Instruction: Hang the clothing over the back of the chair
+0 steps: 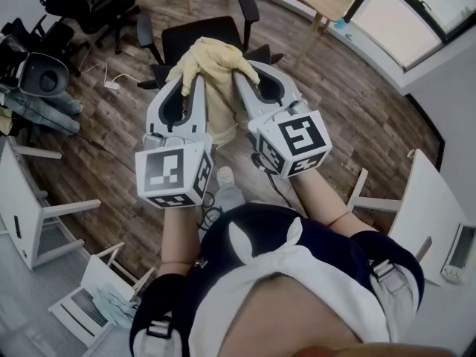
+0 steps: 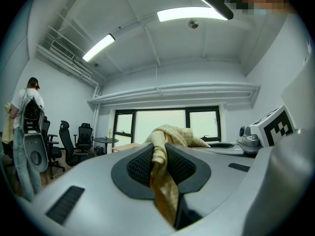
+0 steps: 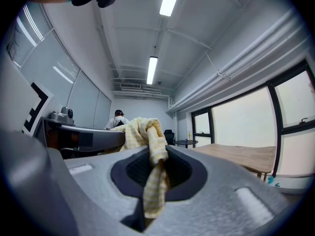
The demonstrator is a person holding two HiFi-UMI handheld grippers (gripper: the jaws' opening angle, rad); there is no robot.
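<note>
Head view: left gripper (image 1: 191, 88) and right gripper (image 1: 248, 80) carry a yellow checked garment (image 1: 212, 62) bunched between them, seen against the black chair (image 1: 201, 30).
Left gripper view: jaws clamped on a garment fold.
Right gripper view: jaws clenched on another fold.

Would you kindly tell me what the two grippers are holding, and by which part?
The yellow checked garment: the left gripper and right gripper each pinch a bunched fold, at its left and right sides.
</note>
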